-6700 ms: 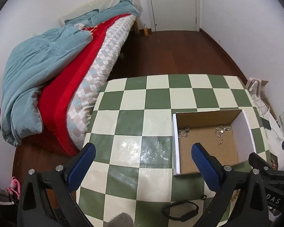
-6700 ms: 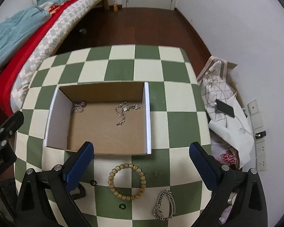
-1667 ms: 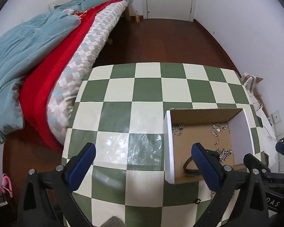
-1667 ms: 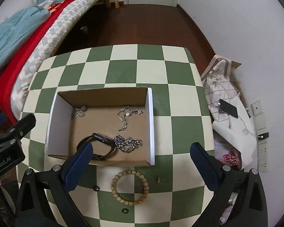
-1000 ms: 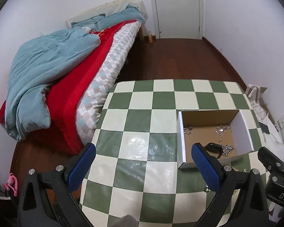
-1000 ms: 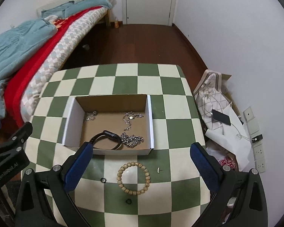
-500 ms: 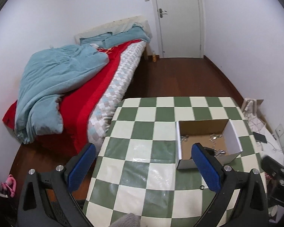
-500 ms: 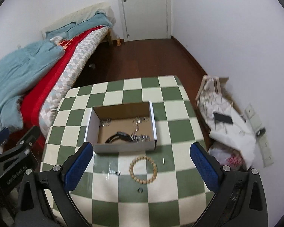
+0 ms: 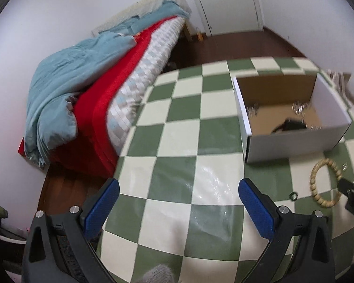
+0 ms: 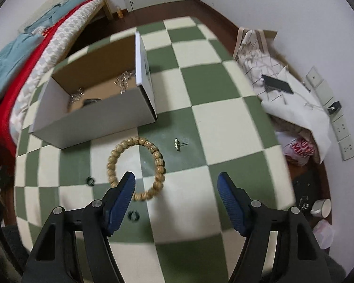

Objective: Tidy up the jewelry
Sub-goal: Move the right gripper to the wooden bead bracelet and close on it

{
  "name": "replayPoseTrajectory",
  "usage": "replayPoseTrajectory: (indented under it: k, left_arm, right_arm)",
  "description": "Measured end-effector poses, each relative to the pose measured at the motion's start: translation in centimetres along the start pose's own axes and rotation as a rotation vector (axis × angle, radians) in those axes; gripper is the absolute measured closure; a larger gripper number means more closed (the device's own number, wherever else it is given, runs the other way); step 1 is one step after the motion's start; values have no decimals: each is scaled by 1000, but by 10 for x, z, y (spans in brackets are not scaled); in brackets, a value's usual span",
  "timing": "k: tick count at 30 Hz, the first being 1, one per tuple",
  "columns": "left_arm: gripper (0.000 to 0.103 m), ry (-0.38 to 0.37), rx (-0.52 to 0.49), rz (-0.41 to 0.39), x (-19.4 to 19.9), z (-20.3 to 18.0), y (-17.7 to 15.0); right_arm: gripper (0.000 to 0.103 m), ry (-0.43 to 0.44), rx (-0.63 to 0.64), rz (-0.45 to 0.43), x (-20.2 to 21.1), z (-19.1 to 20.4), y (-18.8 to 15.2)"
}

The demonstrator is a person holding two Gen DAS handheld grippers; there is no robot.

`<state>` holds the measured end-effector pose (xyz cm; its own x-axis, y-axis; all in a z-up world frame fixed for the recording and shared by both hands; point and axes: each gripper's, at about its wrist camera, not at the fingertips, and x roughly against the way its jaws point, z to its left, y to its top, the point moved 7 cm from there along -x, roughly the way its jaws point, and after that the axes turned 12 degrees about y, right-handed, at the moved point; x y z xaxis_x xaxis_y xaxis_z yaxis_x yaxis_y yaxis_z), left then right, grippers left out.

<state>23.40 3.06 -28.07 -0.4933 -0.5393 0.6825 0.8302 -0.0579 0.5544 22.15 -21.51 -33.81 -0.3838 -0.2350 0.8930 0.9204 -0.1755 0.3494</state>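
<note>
An open cardboard box (image 10: pixel 99 115) (image 9: pixel 292 141) stands on the green and white checked table (image 10: pixel 224 122); silver chains (image 10: pixel 124 80) and a black band (image 9: pixel 288 126) lie inside. A wooden bead bracelet (image 10: pixel 136 167) (image 9: pixel 323 184) lies in front of the box. A small gold earring (image 10: pixel 177 144) lies to its right. Two small dark rings (image 10: pixel 90 180) (image 10: pixel 132 215) lie near it; one shows in the left wrist view (image 9: pixel 293 196). My right gripper (image 10: pixel 175 184) is open and empty, low just behind the bracelet, its left finger over the bracelet's near edge. My left gripper (image 9: pixel 177 195) is open and empty over bare table left of the box.
A bed with red and blue-grey bedding (image 9: pixel 87 87) stands left of the table. A bag, white cloth and phone (image 10: pixel 276 85) lie on the floor to the right, below wall sockets (image 10: pixel 342 127). A white cup (image 10: pixel 323 208) sits on the floor.
Both grippers have dropped from high above to close over the table. The right one now hovers at the bead bracelet. A black band and a chain were added to the box earlier.
</note>
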Motion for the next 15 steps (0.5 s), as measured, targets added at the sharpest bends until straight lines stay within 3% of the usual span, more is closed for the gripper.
replayPoseTrajectory:
  k: [5, 6, 7, 15]
  left_arm:
    - [0, -33, -42, 35, -6, -21, -6]
    - [0, -52, -51, 42, -6, -27, -7]
    - [0, -68, -60, 47, -5, -32, -8]
    - [0, -282, -151, 137, 9, -102, -25]
  right_arm:
    - [70, -43, 88, 1, -18, 12, 1]
    - [85, -57, 109, -1, -18, 13, 1]
    - [93, -55, 112, 1, -17, 11, -1]
    - [93, -46, -16, 5, 7, -47, -15]
